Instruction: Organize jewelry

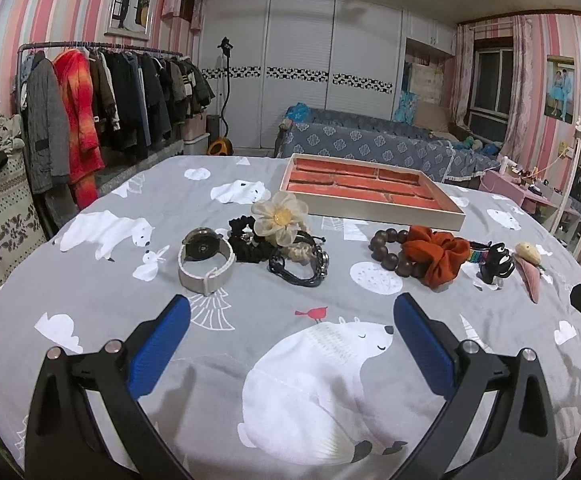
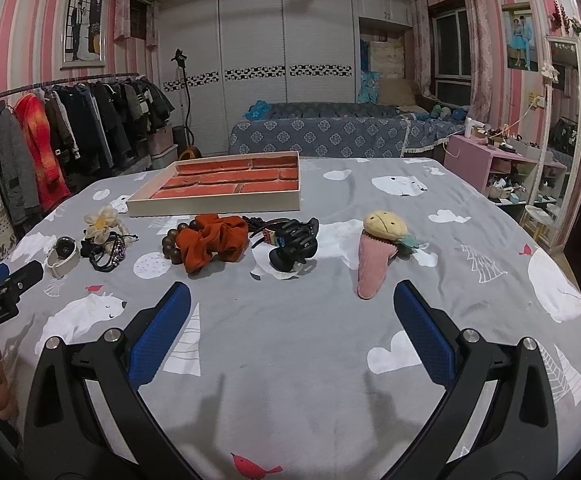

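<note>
Two grippers were in my feeds, and both stood wide open with nothing between the blue pads: my left gripper (image 1: 292,312) hung low over the grey bear-print cloth (image 1: 282,344), my right gripper (image 2: 292,300) did the same further along it. The jewelry lay in a loose row across the cloth, all of it outside the tray (image 1: 374,192), whose red-lined compartments I saw holding nothing. From the left I had a white-strapped watch (image 1: 206,258), then a cream fabric flower (image 1: 278,216) resting on a tangle of black cords and bracelets (image 1: 300,264). Nearer the middle, a dark wooden bead bracelet (image 1: 390,248) touched an orange scrunchie (image 1: 436,258). Beside that sat a black claw clip (image 2: 292,244), and a pink plush hair clip (image 2: 374,264) lay apart, just ahead of my right gripper's right finger. The tray sat behind the row, toward the far edge.
</note>
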Available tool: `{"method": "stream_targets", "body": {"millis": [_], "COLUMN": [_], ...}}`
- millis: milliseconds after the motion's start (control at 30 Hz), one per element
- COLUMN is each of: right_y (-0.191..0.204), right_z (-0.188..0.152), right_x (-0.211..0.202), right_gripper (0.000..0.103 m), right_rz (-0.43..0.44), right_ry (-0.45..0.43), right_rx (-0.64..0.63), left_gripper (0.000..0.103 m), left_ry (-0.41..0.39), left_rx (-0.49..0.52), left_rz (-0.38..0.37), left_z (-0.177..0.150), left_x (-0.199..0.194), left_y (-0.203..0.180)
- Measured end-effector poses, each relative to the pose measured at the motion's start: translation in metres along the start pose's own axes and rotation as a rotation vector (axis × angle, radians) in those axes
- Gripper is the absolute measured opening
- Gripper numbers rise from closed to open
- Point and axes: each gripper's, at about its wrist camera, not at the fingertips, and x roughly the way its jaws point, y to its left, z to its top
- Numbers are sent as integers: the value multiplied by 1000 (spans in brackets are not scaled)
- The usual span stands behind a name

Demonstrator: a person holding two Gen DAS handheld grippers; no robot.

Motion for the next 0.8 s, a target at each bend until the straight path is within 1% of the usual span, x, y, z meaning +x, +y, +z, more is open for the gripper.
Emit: {"method": "stream_targets", "body": {"millis": [167,467,800], "right_y": [0,0,-1], "right_z": [0,0,0], "right_x": [0,0,0], "right_gripper": [99,99,99], "right_rz": [0,-1,-15], "right_ry": [-1,0,-1], "right_rx": [-3,-7,-10], "left_gripper": [99,99,99], "left_ry": [-14,-30,-29], "left_rx": [16,14,21], "left_rz": [-1,-9,-7], "left_z": [1,2,2], "left_x": [0,-4,-3], "left_y": [-4,-5,-7]}}
